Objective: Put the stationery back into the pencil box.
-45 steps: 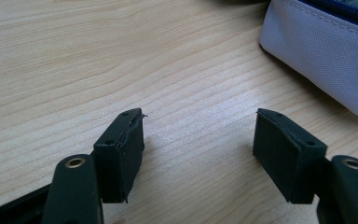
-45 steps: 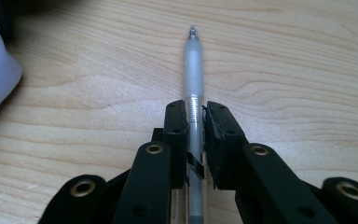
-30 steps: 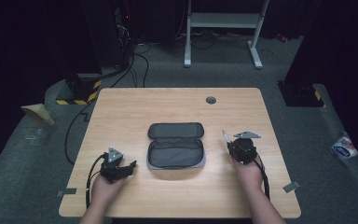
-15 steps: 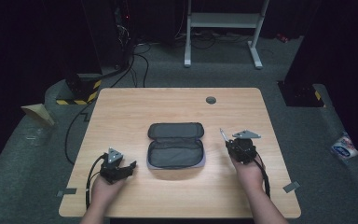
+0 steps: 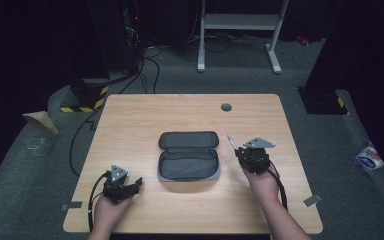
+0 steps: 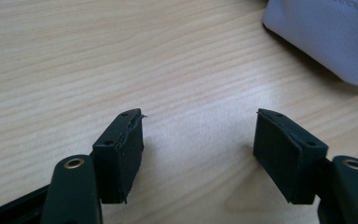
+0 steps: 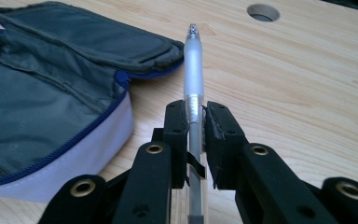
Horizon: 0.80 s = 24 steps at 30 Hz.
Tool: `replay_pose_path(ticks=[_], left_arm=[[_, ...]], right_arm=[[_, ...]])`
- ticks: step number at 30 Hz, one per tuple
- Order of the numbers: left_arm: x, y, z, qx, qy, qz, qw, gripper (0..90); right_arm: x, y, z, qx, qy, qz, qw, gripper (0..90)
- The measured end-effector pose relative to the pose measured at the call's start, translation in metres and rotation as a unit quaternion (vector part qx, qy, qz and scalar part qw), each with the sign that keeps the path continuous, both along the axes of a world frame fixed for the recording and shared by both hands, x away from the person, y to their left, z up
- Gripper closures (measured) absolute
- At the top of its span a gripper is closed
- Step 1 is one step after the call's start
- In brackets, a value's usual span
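Right gripper [image 7: 195, 116] clamps a translucent white plastic pen [image 7: 194, 70], tip pointing forward, just beside the open grey fabric pencil case [image 5: 189, 156] with blue zipper mid-table. Left gripper [image 6: 198, 140] sits low over the light wooden table [image 5: 130, 120], jaws apart, holding nothing.

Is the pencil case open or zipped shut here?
Open. The pencil case lies flat on the table with its lid folded back, grey lining exposed; the visible part looks empty.
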<state>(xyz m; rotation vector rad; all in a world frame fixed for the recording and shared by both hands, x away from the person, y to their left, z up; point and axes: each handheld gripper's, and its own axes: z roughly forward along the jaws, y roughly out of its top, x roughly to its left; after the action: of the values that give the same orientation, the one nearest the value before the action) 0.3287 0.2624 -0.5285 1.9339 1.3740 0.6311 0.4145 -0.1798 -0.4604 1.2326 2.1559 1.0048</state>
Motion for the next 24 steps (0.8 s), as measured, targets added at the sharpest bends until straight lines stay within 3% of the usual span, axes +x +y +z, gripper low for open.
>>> replay_pose_path(ticks=[14,24], left_arm=[[-0.017,0.005,0.0,-0.002,0.0,0.01,1.0,32.4],[-0.019,0.006,0.0,0.001,0.002,-0.002,1.0,31.3]], right_arm=[[0.0,0.026,0.013,0.008,-0.018,0.052,0.9985,78.7],[-0.002,0.056,0.015,0.008,-0.025,0.092,0.9954,78.8]])
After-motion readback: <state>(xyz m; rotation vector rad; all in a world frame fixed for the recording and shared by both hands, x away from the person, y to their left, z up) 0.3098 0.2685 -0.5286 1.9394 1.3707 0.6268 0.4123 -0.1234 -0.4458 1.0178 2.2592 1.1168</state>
